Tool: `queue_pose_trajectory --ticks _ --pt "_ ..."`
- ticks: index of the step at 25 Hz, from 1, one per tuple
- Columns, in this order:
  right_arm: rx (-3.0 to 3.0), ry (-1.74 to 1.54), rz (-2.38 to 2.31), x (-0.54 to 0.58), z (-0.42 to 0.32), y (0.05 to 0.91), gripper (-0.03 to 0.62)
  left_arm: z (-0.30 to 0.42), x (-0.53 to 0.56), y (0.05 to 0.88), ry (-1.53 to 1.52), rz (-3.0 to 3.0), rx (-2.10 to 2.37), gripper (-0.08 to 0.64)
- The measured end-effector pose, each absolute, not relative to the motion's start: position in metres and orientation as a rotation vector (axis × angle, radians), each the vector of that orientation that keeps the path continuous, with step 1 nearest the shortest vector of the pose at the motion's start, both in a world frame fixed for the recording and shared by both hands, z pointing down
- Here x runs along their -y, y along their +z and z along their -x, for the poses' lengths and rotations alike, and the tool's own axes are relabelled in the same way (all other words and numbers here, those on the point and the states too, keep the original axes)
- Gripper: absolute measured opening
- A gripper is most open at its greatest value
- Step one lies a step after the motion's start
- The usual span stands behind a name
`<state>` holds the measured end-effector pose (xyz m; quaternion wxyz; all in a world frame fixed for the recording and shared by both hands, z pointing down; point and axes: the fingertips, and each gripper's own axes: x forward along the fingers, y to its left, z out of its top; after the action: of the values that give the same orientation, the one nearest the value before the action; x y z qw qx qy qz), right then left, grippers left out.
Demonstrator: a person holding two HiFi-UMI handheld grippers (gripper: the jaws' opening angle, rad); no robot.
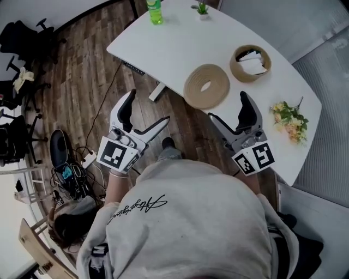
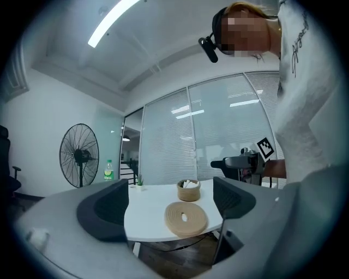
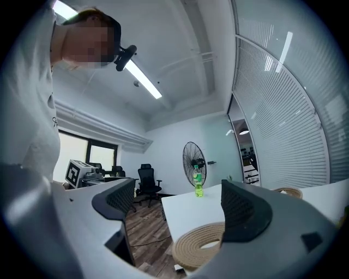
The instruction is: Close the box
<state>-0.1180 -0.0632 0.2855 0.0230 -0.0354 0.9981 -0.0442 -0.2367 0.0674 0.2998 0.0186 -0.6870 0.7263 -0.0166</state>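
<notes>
A round woven box stands open on the white table, with white items inside. Its flat woven lid lies beside it, near the table's front edge. Both grippers hover short of the table, over the wooden floor. My left gripper is open and empty, left of the lid. My right gripper is also open and empty, just in front of the lid. The left gripper view looks through its jaws at the lid and the box. In the right gripper view, the lid sits low between the jaws.
A green bottle and a small potted plant stand at the table's far side. A bunch of flowers lies at its right end. Office chairs and cables occupy the floor at left. A standing fan is behind.
</notes>
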Motion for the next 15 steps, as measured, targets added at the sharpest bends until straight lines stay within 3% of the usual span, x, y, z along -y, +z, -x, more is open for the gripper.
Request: queue_pose_trajectory --ticks 15 --pt "-3.078 -0.124 0.353 0.100 0.173 0.283 0.482 0.300 -0.009 0.306 -0.064 2.369 -2.026 0.466"
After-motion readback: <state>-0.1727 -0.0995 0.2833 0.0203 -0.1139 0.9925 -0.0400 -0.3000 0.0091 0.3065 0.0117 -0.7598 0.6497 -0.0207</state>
